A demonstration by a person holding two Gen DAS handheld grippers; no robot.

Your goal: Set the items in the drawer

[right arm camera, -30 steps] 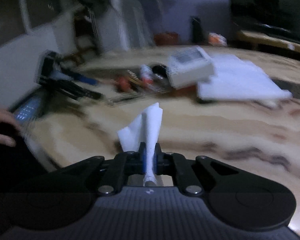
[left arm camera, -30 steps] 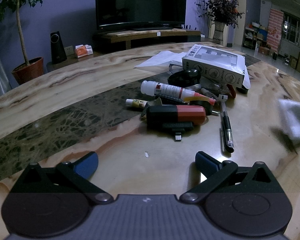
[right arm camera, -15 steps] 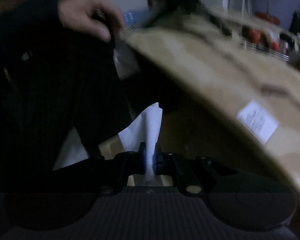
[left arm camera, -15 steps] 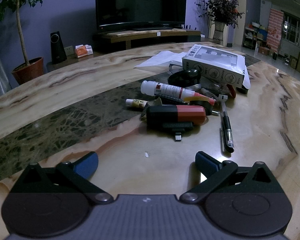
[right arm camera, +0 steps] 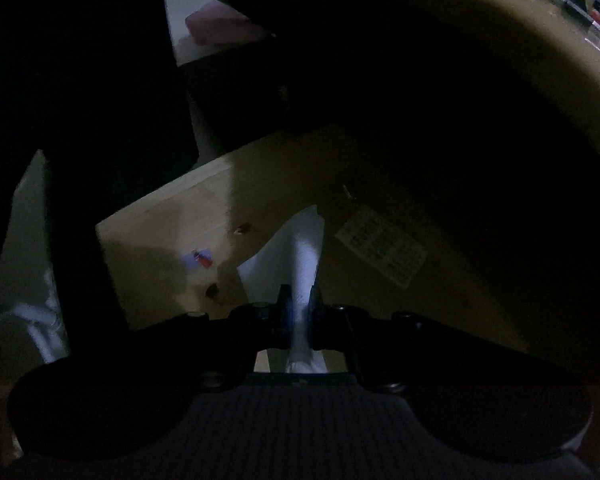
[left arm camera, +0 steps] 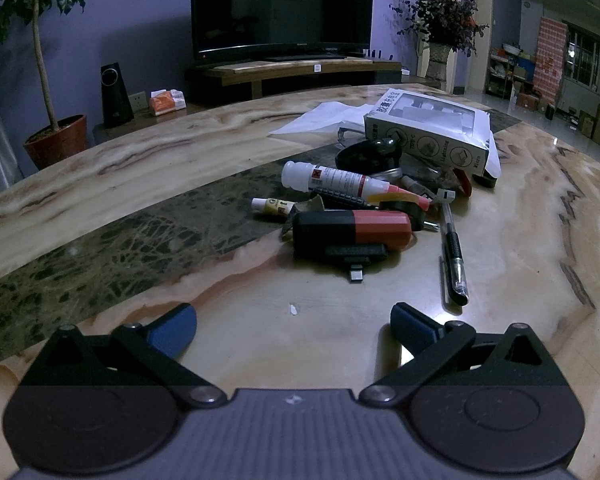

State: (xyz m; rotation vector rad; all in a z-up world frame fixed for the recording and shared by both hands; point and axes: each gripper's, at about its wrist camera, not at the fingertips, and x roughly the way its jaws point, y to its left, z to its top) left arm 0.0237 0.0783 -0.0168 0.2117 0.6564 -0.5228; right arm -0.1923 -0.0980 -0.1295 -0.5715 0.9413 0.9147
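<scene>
A folded white paper [right arm camera: 300, 256] is pinched between the pressed-together jaws of the right gripper [right arm camera: 299, 300], standing up from the fingertips in a pointed shape. It hangs over an open pale wooden drawer [right arm camera: 168, 216], seen in very dim light under the rounded edge of the table. A few small items lie on the drawer floor, too dark to name, and a white printed sticker [right arm camera: 381, 251] is stuck to the wood beside the paper; its writing is too blurred to read.

The left gripper [left arm camera: 294, 330] rests low over the marble table [left arm camera: 140, 168], its blue-padded jaws spread wide with nothing between them. Ahead of it lies a heap of small things: a black and red case [left arm camera: 350, 230] on top of a black USB adapter [left arm camera: 356, 258], a black pen [left arm camera: 453, 254] just to the right, a white glue bottle [left arm camera: 332, 178] with a red warning label, and a small white tube [left arm camera: 272, 207]. Behind them sits a white cable box [left arm camera: 430, 132] printed with Chinese characters and the words "TYPE-C", "Lightning" and "Micro". Beyond the table stand a dark television [left arm camera: 282, 6] and a potted tree [left arm camera: 44, 60].
</scene>
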